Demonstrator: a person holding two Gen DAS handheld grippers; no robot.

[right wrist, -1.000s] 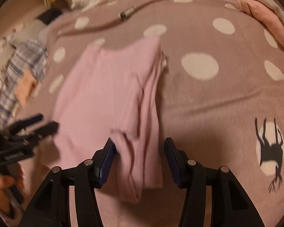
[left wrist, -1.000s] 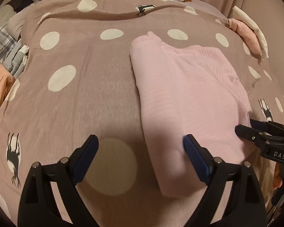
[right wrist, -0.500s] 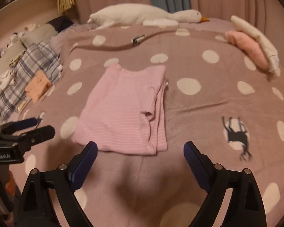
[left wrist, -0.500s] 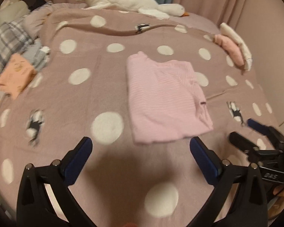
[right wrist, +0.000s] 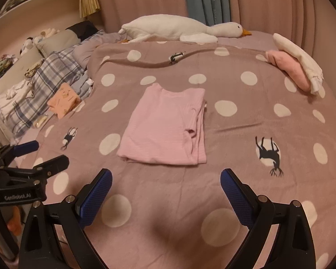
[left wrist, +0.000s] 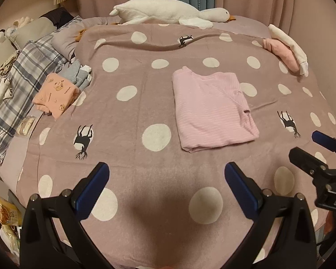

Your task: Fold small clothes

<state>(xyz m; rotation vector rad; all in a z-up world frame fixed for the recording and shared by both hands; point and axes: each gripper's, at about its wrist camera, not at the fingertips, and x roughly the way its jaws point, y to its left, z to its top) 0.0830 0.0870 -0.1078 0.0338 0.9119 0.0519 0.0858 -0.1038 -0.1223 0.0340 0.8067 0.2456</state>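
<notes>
A pale pink striped garment point(left wrist: 212, 109) lies folded into a flat rectangle on the dotted mauve bedspread point(left wrist: 145, 89); the right wrist view shows the garment point(right wrist: 165, 125) with its doubled edge to the right. My left gripper point(left wrist: 166, 168) hangs open above the bedspread, short of the garment's near edge, with nothing between its blue pads. Likewise open and holding nothing, my right gripper point(right wrist: 166, 173) hovers just in front of the garment. Each view catches the other tool: the right gripper point(left wrist: 306, 144) at the right edge, the left gripper point(right wrist: 48, 152) at the left edge.
Folded orange point(left wrist: 56, 94) and grey point(left wrist: 78, 76) clothes sit at the bed's left beside a plaid cloth point(left wrist: 22, 78). A white goose plush point(left wrist: 168, 11) lies along the far edge. Pink and white clothes point(left wrist: 284, 51) rest at the far right. Snack bags point(left wrist: 6, 215) stand below the bed's left corner.
Both grippers have pulled back and up from the pink garment. The right one let go of the garment's folded edge and opened wide; the left one widened a little.
</notes>
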